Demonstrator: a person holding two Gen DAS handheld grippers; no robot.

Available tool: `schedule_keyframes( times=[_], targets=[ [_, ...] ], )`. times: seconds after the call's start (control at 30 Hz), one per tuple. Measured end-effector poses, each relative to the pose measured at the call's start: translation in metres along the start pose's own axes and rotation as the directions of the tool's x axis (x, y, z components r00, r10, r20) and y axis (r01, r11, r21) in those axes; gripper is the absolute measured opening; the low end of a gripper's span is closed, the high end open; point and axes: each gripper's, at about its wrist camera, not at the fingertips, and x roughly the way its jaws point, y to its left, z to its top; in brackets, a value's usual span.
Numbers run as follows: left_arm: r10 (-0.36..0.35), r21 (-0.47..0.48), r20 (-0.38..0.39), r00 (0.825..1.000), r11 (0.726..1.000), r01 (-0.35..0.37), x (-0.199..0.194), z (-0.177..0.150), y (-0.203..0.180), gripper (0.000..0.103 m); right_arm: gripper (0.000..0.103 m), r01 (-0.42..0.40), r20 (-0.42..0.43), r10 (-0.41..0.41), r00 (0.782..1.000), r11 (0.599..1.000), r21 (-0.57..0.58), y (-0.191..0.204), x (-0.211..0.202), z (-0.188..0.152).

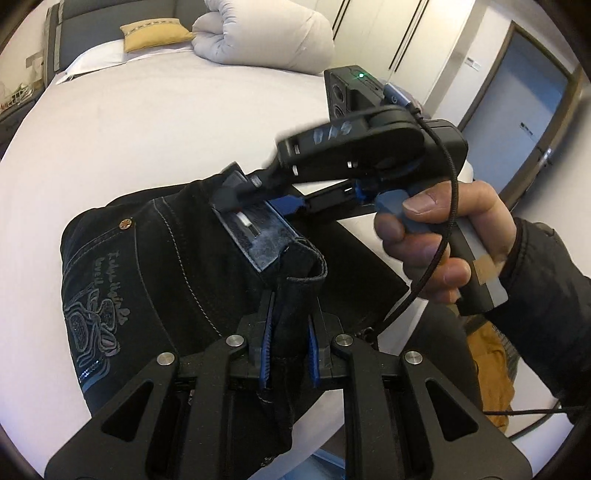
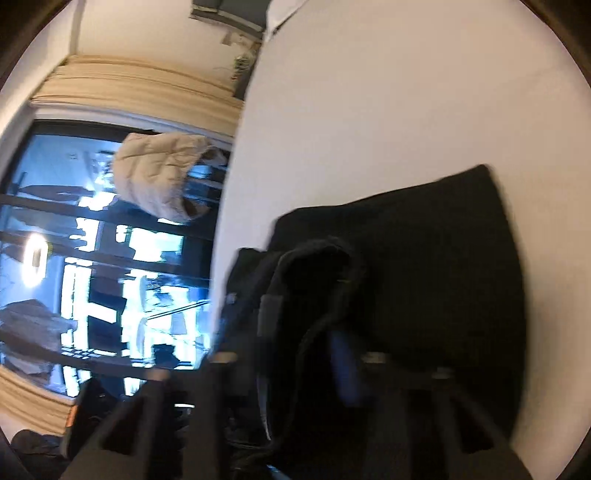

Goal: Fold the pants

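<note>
Black pants (image 1: 147, 266) with grey stitching and a printed back pocket lie on the white bed (image 1: 155, 122). My left gripper (image 1: 290, 332) is shut on a fold of the pants' edge near the bottom of the left wrist view. My right gripper (image 1: 255, 206), held in a hand, comes in from the right and is shut on the pants' edge just beyond the left one. In the blurred right wrist view the right gripper (image 2: 306, 332) pinches dark cloth, with the pants (image 2: 424, 251) spread on the bed (image 2: 388, 92) beyond.
A rolled white duvet (image 1: 266, 33) and a yellow pillow (image 1: 155, 33) lie at the head of the bed. Wardrobe doors and a blue door (image 1: 517, 110) stand at the right. A dark window (image 2: 92, 258) and a beige jacket (image 2: 159, 173) are beside the bed.
</note>
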Motion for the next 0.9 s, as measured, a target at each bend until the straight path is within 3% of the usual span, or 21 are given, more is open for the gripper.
schedule_keyframes(
  times=[0.13,0.53,0.9],
  targets=[
    [-0.002,0.033,-0.006,1.0,0.999,0.002,-0.003,-0.011,-0.013,0.014,0.014,0.071,0.035,-0.07,0.997,0.997,-0.04,0.004,-0.007,0.003],
    [-0.008,0.103,-0.011,1.0,0.995,0.009,0.037,0.015,-0.066,0.014,0.012,0.131,0.072,-0.128,0.989,0.991,-0.036,-0.015,-0.034,0.023],
    [-0.013,0.146,-0.077,0.997,0.989,0.024,0.089,0.018,-0.096,0.015,0.013,0.067,0.11,-0.072,0.991,0.997,0.043,-0.059,-0.037,0.012]
  ],
)
